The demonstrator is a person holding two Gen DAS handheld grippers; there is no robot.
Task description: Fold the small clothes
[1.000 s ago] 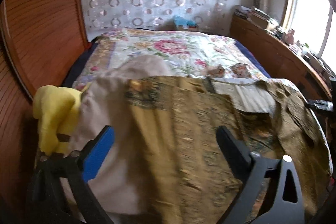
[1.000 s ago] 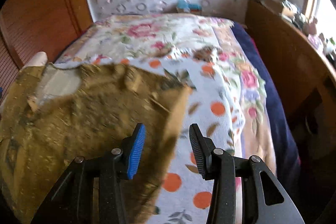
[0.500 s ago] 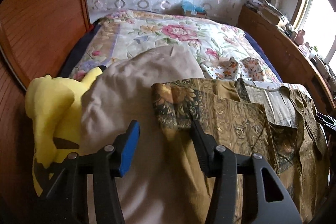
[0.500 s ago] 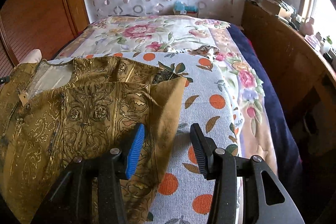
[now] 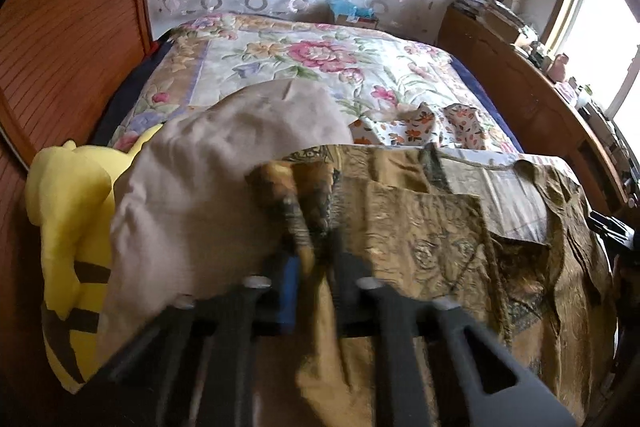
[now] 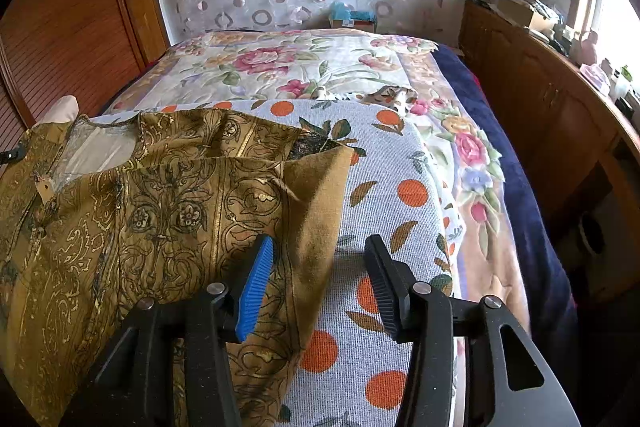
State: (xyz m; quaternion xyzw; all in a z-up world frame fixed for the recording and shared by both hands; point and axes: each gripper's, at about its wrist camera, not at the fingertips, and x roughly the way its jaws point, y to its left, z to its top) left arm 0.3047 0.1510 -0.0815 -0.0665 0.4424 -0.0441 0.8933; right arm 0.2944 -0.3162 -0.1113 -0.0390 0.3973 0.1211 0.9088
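A golden-brown patterned garment [image 5: 420, 227] [image 6: 160, 211] lies spread on the near end of the bed, its neck opening facing away. My left gripper [image 5: 314, 267] is closing on the garment's left edge, and the fabric bunches up between its nearly shut jaws. My right gripper [image 6: 318, 247] stands open over the garment's right edge. The folded-in right flap lies between its fingers, and the blue pad [image 6: 256, 283] rests over the cloth without pinching it.
A beige cloth [image 5: 208, 195] and a yellow plush toy [image 5: 68, 211] lie left of the garment. Under it is a white cloth with orange dots [image 6: 392, 167] on the floral bedspread [image 6: 280, 63]. Small patterned clothes [image 5: 440, 123] lie further back. A wooden cabinet [image 6: 540, 99] lines the right side.
My left gripper slid right to the garment's left edge and closed from wide open onto the fabric. The right gripper stayed in place, open.
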